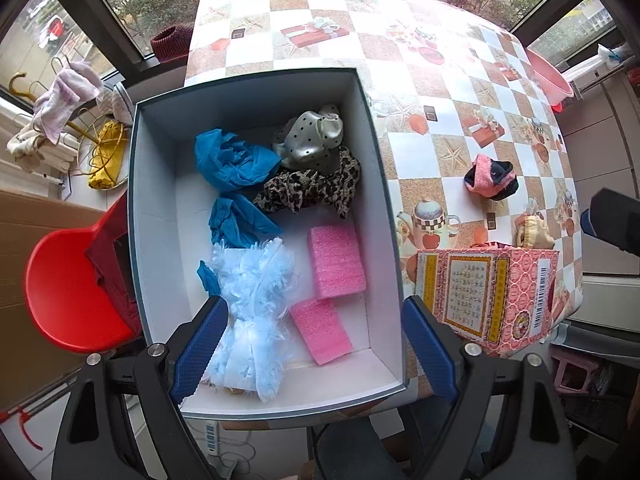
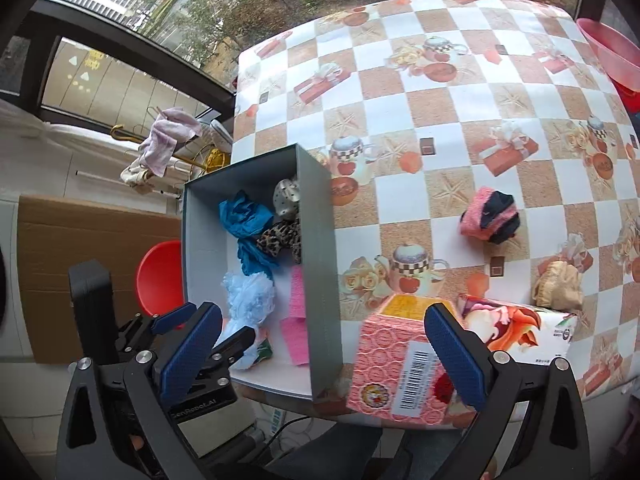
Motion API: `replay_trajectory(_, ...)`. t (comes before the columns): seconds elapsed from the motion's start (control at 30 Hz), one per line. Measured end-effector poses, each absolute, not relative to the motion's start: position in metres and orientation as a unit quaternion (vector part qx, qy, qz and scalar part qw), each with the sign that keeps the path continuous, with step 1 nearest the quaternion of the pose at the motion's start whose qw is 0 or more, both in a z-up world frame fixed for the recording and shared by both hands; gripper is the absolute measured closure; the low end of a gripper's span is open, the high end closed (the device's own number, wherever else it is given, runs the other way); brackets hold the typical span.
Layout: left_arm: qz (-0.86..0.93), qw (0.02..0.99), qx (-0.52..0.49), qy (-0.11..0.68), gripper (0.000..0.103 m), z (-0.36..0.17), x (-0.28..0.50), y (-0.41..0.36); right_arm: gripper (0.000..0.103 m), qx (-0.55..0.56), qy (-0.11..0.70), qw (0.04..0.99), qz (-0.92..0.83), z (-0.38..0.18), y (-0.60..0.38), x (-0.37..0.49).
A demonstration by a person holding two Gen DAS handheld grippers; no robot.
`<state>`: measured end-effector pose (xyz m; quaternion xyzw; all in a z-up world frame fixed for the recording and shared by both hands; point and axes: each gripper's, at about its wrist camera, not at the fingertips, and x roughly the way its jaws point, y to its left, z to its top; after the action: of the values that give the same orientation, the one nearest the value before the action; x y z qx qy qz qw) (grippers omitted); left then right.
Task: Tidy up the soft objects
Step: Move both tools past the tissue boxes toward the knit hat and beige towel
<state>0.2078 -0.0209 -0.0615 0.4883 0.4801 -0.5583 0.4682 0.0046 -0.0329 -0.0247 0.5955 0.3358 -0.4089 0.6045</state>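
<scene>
The left gripper [image 1: 312, 348], jaws spread wide and holding nothing, hangs over the grey storage box [image 1: 384, 160], where a pale blue frilly cloth [image 1: 256, 304] lies just beyond its left finger. The right gripper [image 2: 320, 352], likewise spread, faces a rolled pink-and-navy sock [image 2: 489, 218] well ahead on the table: light, squashy, probably best pinched across its middle.

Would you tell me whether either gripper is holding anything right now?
Neither: the left gripper is open above the light blue fluffy item, and the right gripper is open too.
</scene>
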Motion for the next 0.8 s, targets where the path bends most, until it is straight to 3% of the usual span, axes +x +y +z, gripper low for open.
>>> replay_trajectory(0.5, -0.590, 0.405, 0.531, 0.454, 0.012, -0.066, 0.105, -0.044, 0.001, 0.681, 0.280, 0.474, -0.483, -0.088, 0.013, -0.156)
replay_trajectory(0.8, -0.595, 0.379, 0.564, 0.429, 0.012, -0.077, 0.035, -0.063, 0.001, 0.725, 0.257, 0.425, -0.477, -0.131, 0.036, -0.204)
